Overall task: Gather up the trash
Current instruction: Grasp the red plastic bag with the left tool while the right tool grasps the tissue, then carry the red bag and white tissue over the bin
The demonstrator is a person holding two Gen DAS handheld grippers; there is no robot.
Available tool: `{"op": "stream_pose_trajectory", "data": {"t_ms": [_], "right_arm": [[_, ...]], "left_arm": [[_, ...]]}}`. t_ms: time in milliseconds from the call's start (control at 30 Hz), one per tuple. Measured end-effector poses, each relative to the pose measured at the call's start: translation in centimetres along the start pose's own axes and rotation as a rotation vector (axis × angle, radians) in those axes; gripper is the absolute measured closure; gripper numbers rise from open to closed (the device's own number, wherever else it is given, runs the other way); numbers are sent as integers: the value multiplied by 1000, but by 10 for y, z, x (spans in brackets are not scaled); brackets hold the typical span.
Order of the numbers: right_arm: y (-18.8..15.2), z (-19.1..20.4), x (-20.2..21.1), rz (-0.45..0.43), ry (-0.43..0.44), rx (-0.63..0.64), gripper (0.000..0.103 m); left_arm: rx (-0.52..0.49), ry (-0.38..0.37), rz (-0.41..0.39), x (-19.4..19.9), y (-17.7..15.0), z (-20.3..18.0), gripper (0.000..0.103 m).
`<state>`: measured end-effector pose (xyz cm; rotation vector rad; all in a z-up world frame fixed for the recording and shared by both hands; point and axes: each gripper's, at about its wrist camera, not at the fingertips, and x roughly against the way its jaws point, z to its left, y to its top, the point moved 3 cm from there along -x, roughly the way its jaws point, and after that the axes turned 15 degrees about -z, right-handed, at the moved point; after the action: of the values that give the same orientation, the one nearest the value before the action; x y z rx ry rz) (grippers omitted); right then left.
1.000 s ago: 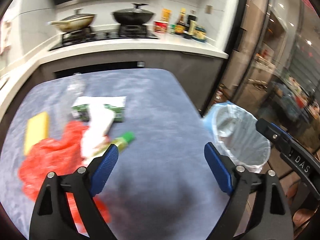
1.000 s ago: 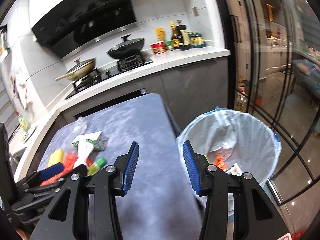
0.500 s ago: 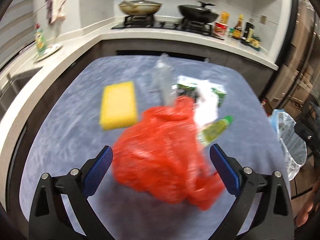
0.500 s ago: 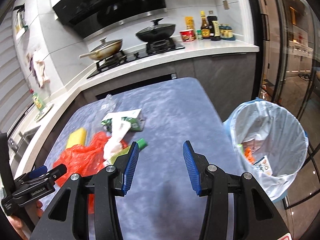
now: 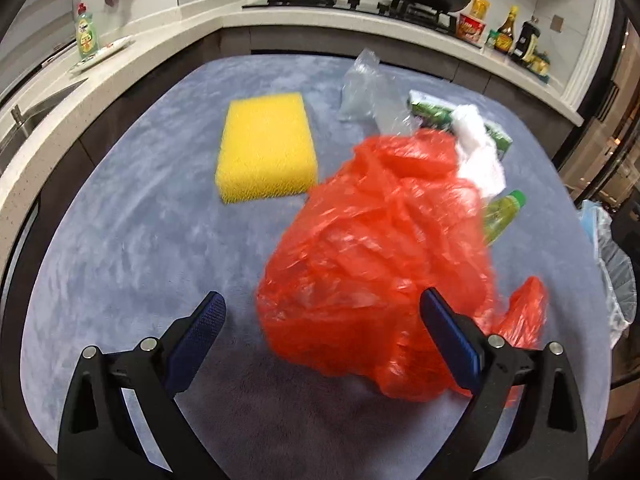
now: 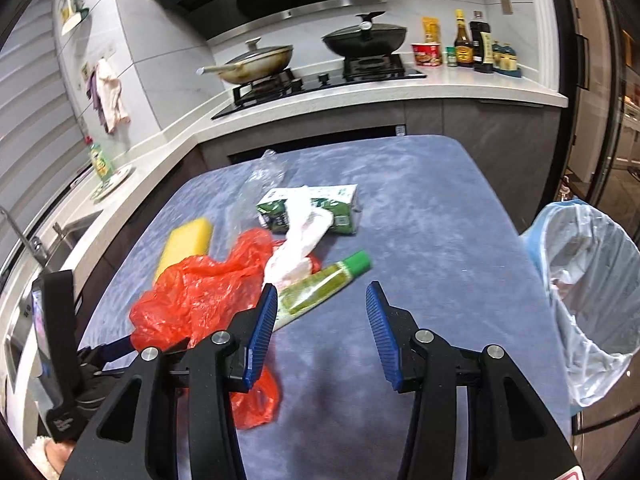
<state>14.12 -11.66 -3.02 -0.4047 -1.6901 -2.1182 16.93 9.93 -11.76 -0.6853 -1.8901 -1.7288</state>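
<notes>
A crumpled red plastic bag (image 5: 384,248) lies on the blue-grey table (image 5: 132,240), also in the right wrist view (image 6: 196,300). My left gripper (image 5: 322,334) is open, its right finger against the bag's near edge. Beyond lie a yellow sponge (image 5: 266,152), a clear plastic bag (image 5: 366,88), a green carton (image 6: 316,208), white tissue (image 6: 300,240) and a green tube (image 6: 324,284). My right gripper (image 6: 320,328) is open and empty above the table, just short of the tube. The lined trash bin (image 6: 588,292) stands off the table's right edge.
A white counter (image 6: 360,92) wraps around the back and left with a stove, two pans, sauce bottles and a dish soap bottle (image 5: 86,34). A sink (image 5: 36,108) is at the left. Glass doors stand to the right.
My left gripper has swung left from the bin side and come down close to the red bag. My right gripper has turned left from the bin toward the trash pile.
</notes>
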Motion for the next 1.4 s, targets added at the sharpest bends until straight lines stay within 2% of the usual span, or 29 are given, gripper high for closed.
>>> {"op": "stream_pose_trajectory", "data": {"t_ms": [100, 167, 267, 300, 333, 467, 700, 800, 867, 1000, 1067, 1200, 1400], "right_arm": [[-3, 7, -12, 16, 14, 5, 58], [-4, 10, -21, 27, 22, 8, 58], [-5, 15, -37, 39, 32, 25, 58], [-5, 17, -42, 43, 34, 33, 58], [-6, 20, -46, 45, 37, 41, 58], [-8, 26, -71, 59, 51, 59, 58], [-17, 38, -109, 100, 53, 94, 58], [-21, 39, -120, 113, 44, 99, 62], [-23, 37, -126, 126, 39, 96, 73], [-26, 31, -131, 141, 32, 85, 89], [-24, 28, -128, 140, 38, 80, 93], [-15, 25, -109, 103, 52, 64, 94], [11, 7, -57, 11, 78, 5, 94]], "left_arm": [[0, -4, 10, -7, -3, -1, 15], [-6, -7, 26, -11, -4, -2, 35], [1, -37, 60, -16, -6, 0, 57], [-1, -46, 60, -16, -6, 1, 60], [-6, -48, 57, -15, -6, 1, 70], [-21, -62, 37, -6, -4, 4, 84], [0, -72, 8, 8, 9, 19, 87], [5, -71, -4, 12, 13, 25, 87], [6, -71, -7, 16, 15, 26, 87], [10, -77, -19, 22, 18, 25, 88], [9, -81, -31, 27, 20, 24, 88], [12, -99, -54, 38, 28, 19, 88], [10, -145, -112, 65, 42, 8, 89]]}}
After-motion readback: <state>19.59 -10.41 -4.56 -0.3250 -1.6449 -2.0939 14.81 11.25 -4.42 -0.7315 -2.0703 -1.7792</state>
